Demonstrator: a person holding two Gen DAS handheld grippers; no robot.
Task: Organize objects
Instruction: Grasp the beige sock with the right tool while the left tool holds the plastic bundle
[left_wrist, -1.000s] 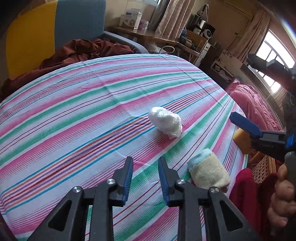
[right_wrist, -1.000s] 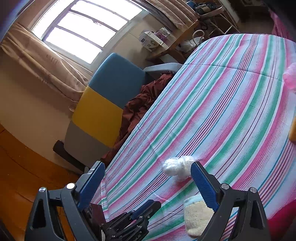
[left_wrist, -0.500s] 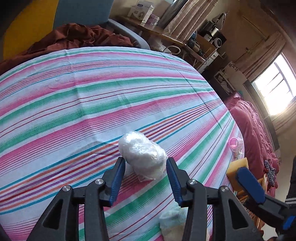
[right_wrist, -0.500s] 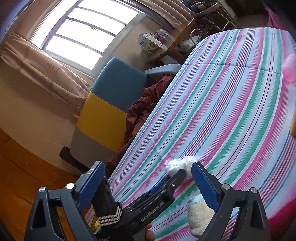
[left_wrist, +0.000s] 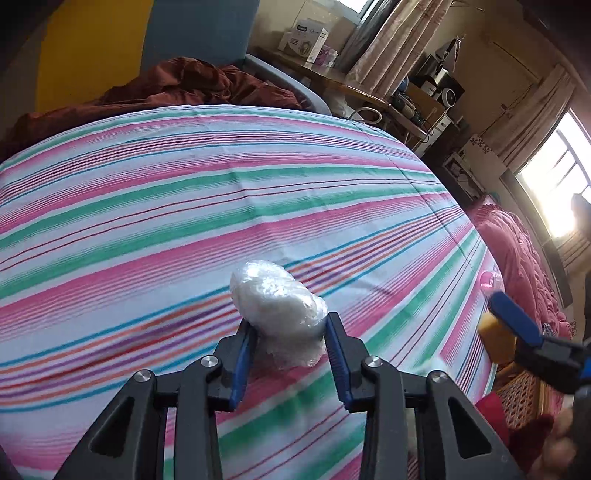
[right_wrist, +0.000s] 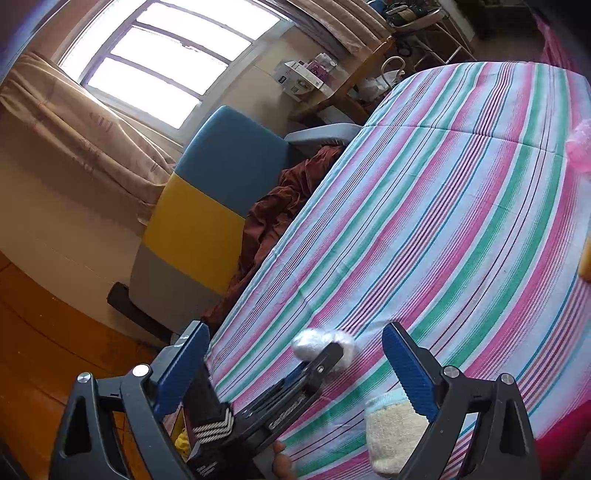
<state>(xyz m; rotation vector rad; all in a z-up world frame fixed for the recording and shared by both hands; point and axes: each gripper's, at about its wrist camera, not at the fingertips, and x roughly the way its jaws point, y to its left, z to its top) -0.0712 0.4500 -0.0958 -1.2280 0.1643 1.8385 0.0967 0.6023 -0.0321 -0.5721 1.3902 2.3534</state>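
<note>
The left wrist view shows our left gripper (left_wrist: 290, 338) with its jaws narrow around the white bag (left_wrist: 277, 299) on the striped cloth (left_wrist: 184, 221), our right gripper (right_wrist: 295, 365) wide and empty, so tidying has barely begun.
</note>
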